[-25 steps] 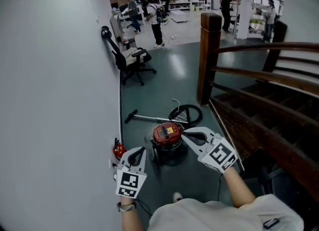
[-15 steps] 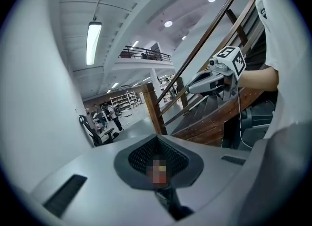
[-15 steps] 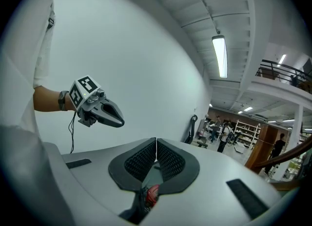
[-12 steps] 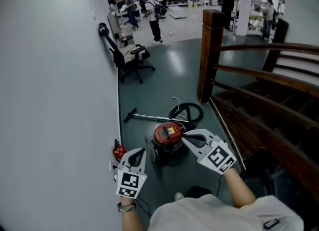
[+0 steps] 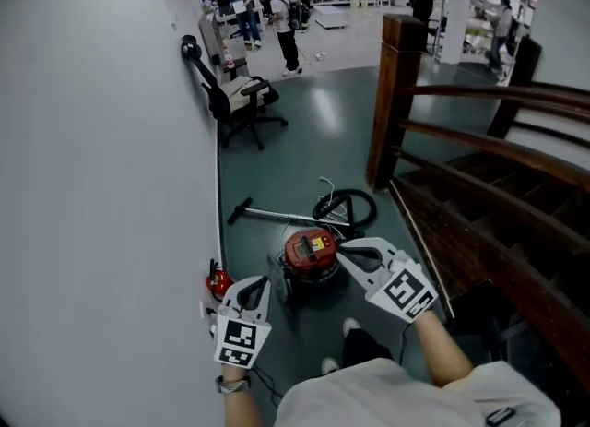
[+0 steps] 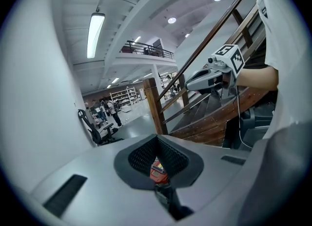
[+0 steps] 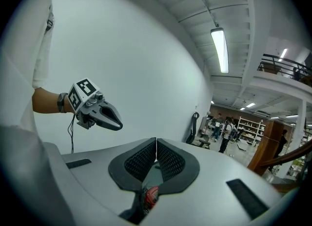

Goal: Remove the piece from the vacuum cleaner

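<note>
Head view: vacuum cleaner (image 5: 311, 252) upright; its wand (image 5: 277, 217) lies flat, pointing left.

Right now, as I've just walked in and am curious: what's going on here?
A person stands by a red vacuum cleaner on the floor with a gripper in each hand. The left gripper and right gripper are both shut and empty, held in the air, not touching it. Its hose and wand lie just beyond; no piece looks removed yet.
</note>
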`<action>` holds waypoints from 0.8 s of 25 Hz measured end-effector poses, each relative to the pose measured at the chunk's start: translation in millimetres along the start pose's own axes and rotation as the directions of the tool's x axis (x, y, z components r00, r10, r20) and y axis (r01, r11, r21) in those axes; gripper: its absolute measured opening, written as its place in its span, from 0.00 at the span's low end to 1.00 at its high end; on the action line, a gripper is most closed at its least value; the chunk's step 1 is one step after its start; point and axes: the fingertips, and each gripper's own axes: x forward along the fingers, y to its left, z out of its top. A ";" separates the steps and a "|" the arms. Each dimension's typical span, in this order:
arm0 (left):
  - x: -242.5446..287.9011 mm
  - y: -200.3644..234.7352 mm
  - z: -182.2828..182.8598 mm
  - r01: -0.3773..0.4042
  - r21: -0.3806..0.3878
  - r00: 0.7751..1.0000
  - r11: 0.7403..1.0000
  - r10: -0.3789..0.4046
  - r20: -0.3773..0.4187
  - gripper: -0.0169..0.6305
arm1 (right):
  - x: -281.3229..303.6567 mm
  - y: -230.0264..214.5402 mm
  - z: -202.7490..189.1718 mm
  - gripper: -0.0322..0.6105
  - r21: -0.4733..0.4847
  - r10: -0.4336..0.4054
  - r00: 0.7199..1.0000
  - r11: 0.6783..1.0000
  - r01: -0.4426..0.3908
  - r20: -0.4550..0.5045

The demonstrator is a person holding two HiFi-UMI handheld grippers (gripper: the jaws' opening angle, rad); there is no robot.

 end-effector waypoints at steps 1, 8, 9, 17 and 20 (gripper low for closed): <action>3.9 3.3 -2.3 -0.001 -0.004 1.000 1.000 0.001 -0.005 0.02 | 3.7 -3.0 -1.0 0.09 0.006 0.003 1.000 1.000 -0.003 0.004; 38.8 33.6 -9.7 -0.028 -0.038 0.999 0.999 0.027 -0.036 0.02 | 39.4 -31.5 -19.6 0.09 0.023 0.056 0.998 0.998 -0.055 -0.021; 43.7 37.1 -10.1 -0.033 -0.043 0.999 0.999 0.031 -0.040 0.03 | 44.9 -36.1 -21.6 0.09 0.020 0.059 0.998 0.998 -0.059 -0.023; 82.5 69.6 -23.0 -0.059 -0.076 0.995 0.995 0.052 -0.085 0.02 | 93.2 -74.9 -30.9 0.09 0.037 0.075 0.997 0.997 -0.074 0.000; 93.0 82.5 -27.4 -0.076 -0.086 0.993 0.993 0.067 -0.100 0.02 | 110.0 -86.2 -37.4 0.09 0.055 0.079 0.997 0.995 -0.079 -0.001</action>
